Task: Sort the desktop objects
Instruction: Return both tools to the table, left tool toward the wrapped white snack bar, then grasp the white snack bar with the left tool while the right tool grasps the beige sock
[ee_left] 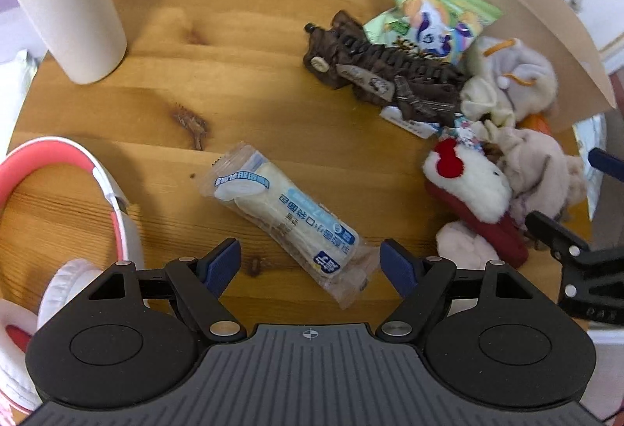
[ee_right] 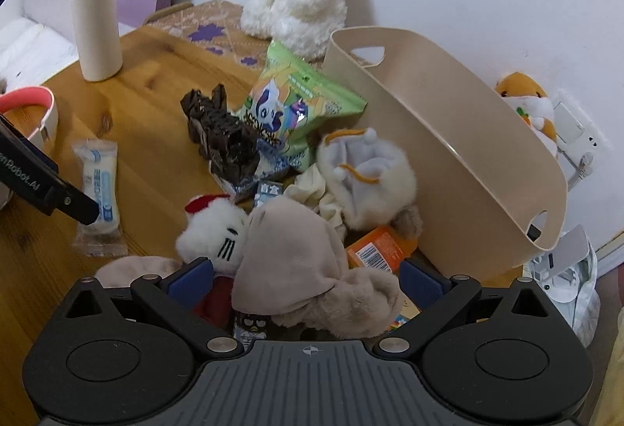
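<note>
Your left tool (ee_left: 310,264) hangs low over the wooden tabletop (ee_left: 156,90) with its blue-padded fingers (ee_left: 222,264) spread wide. The near end of a clear bread packet (ee_left: 286,221) lies between them, and neither pad touches the wrapper. The packet lies on a slant, pointing up and to the left from the tool. Its blue and white label carries Chinese characters, upside down from this side and too blurred to read.

Your right tool (ee_right: 306,279) is released as well, with its fingers apart on either side of a beige plush toy (ee_right: 296,254). The pads do not appear to press it. In the right wrist view the other tool crosses the left edge, and part of its white lettering reads "Robot.AI".

Just beside the beige toy lies a white plush with a red bow (ee_right: 212,227). Beyond it the pile holds a brown crumpled item (ee_right: 222,133), a green snack bag (ee_right: 300,110) printed with a cartoon pony, and an orange packet (ee_right: 380,246) showing a barcode. A beige basket (ee_right: 448,137) lies tipped on its side against the pile.

A white flask (ee_right: 97,16) stands upright at the far left of the tabletop. Pink and white headphones (ee_left: 78,199) rest at the near left.
</note>
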A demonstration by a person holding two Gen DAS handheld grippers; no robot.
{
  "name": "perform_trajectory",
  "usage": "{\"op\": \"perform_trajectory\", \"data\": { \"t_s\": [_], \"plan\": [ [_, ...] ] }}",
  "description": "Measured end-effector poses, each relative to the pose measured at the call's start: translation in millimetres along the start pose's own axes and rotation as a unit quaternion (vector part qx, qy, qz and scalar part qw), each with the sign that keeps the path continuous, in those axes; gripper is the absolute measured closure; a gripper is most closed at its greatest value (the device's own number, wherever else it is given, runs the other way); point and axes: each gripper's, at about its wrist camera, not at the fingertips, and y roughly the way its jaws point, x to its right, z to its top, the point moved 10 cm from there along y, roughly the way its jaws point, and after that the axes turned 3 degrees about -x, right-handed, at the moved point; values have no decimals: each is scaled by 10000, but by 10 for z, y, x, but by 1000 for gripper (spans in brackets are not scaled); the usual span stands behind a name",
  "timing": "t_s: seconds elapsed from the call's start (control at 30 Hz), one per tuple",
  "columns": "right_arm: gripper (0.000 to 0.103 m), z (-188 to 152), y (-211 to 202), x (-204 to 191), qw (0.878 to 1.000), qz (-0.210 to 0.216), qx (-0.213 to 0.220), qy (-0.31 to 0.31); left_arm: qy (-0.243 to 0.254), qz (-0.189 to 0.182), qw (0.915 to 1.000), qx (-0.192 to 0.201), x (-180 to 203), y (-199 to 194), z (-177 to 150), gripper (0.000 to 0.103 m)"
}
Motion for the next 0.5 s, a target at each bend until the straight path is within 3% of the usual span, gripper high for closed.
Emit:
{"op": "perform_trajectory", "data": {
  "t_s": [0.27,0.37,0.5],
  "plan": [
    [16,25,172,-3,9994,107,-171,-272,-277,276,9992,-88,-58,216,75,25],
    [22,27,220,-23,9989,215,-198,-369,-159,347,9993,-63,-22,258,108,32],
    [50,12,267,-73,9977,436,-286,-443,188,438,9988,65,70,255,134,51]
  ]
}}
